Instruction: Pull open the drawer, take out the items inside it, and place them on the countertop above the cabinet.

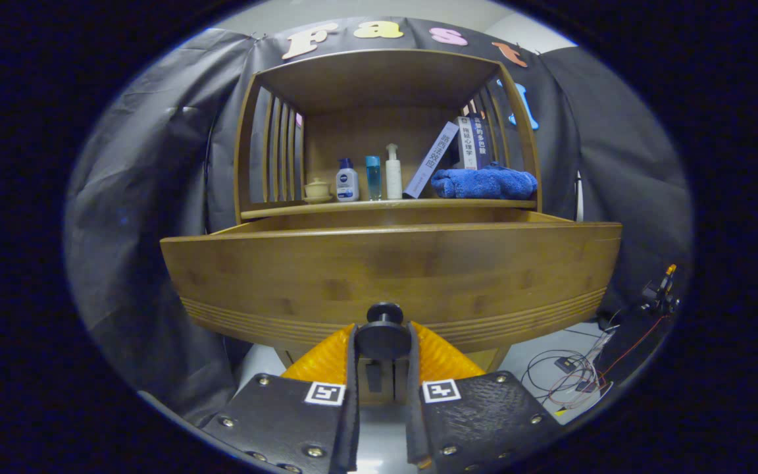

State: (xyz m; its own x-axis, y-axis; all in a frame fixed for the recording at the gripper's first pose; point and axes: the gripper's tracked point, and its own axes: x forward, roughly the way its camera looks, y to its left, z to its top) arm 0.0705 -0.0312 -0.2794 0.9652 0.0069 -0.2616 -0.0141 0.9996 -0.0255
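Wooden cabinet (385, 131) fills centre frame; its drawer (389, 276) stands pulled out (knob (383, 329) low, centred), gripper (383, 355) fingers clamped on that knob.

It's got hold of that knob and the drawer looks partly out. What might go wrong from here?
Three risks, as I judge them. The gripper pinches only the small round knob, so it may slip off mid-pull. The drawer already sits well out; pulling further might drop it from the cabinet. The countertop already holds bottles, a blue towel and leaning books, so placing items there might knock something over.
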